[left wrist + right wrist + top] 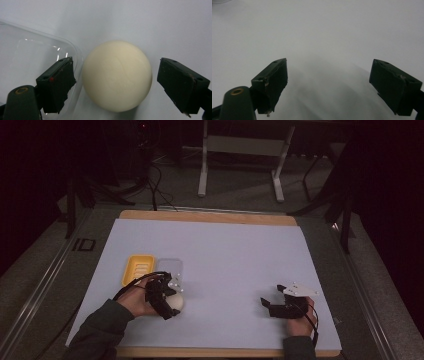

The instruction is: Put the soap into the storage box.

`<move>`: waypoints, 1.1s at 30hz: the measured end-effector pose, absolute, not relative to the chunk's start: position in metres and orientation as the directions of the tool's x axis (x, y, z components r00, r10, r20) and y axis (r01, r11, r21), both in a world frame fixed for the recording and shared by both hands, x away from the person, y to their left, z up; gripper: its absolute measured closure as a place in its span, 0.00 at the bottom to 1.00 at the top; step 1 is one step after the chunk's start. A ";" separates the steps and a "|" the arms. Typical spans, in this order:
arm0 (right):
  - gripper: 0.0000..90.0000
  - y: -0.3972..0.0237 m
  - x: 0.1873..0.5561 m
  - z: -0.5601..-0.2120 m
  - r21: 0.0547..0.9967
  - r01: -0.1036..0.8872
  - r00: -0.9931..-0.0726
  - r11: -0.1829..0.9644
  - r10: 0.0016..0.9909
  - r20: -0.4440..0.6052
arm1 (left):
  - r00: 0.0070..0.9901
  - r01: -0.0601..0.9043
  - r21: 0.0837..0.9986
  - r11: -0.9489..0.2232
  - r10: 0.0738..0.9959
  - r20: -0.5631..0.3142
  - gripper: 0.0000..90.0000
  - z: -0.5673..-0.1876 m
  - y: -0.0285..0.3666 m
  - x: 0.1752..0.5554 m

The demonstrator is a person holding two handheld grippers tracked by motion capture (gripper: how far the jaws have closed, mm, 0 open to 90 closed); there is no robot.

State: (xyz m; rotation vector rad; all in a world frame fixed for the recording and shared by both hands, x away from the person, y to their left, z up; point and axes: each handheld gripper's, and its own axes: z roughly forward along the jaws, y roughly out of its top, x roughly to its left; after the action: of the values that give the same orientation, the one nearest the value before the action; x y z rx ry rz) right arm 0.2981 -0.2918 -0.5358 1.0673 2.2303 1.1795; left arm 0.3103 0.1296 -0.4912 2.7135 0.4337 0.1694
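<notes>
Cream ball (117,76) lay free between wide-open left gripper (116,82) jaws, probably for grasping; right gripper (328,85) open, empty.

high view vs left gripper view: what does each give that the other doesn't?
High view alone: the yellow soap dish beside the clear lid, the right tongs open over bare mat, both forearms and the floor beyond the table.

Left gripper view alone: gaps on both sides between the left tongs' pads and the cream ball, so they are open and not gripping it.

Both: the cream ball, the clear lid next to it, the left tongs at the ball and the white mat.
</notes>
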 end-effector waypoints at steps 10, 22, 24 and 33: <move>0.17 -0.292 0.298 -0.536 0.825 0.441 -0.630 0.354 0.776 0.004 | 0.953 0.251 0.344 -0.905 0.293 0.076 0.17 -0.495 0.122 0.312; 0.17 -0.291 0.298 -0.536 0.824 0.441 -0.632 0.356 0.775 0.004 | 0.962 0.226 0.289 -0.930 0.259 0.081 0.18 -0.503 0.114 0.312; 0.17 -0.291 0.298 -0.536 0.824 0.441 -0.632 0.355 0.775 0.005 | 0.964 0.219 0.270 -0.937 0.251 0.089 0.18 -0.505 0.112 0.312; 0.17 -0.291 0.298 -0.536 0.824 0.441 -0.633 0.355 0.774 0.005 | 0.966 0.215 0.236 -0.948 0.241 0.089 0.21 -0.505 0.109 0.313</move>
State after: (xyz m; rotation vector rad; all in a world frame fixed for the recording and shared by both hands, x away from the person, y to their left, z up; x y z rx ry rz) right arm 0.2982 -0.2914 -0.5359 1.0646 2.2368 1.1798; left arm 0.3131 0.1086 -0.5052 2.8903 0.3396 0.1720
